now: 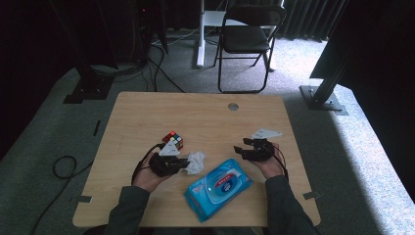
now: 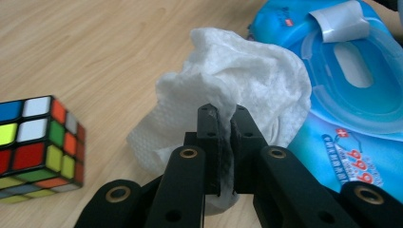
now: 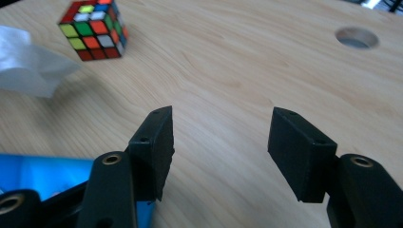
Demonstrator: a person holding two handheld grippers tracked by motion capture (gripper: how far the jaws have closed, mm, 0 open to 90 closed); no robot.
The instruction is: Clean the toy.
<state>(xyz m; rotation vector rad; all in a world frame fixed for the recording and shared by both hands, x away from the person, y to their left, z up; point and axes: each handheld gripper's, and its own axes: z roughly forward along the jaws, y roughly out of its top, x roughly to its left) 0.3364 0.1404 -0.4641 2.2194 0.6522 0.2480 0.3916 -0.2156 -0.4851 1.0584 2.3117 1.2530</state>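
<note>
One hand-held gripper clamped on crumpled white wipe.

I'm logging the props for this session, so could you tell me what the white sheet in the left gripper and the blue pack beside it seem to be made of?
The white sheet looks like soft nonwoven wipe fabric: matte, crumpled, with a fine embossed texture, pinched in the left gripper. The blue pack appears to be glossy plastic film, with printing, highlights and a peeled-back label flap over its opening.
</note>
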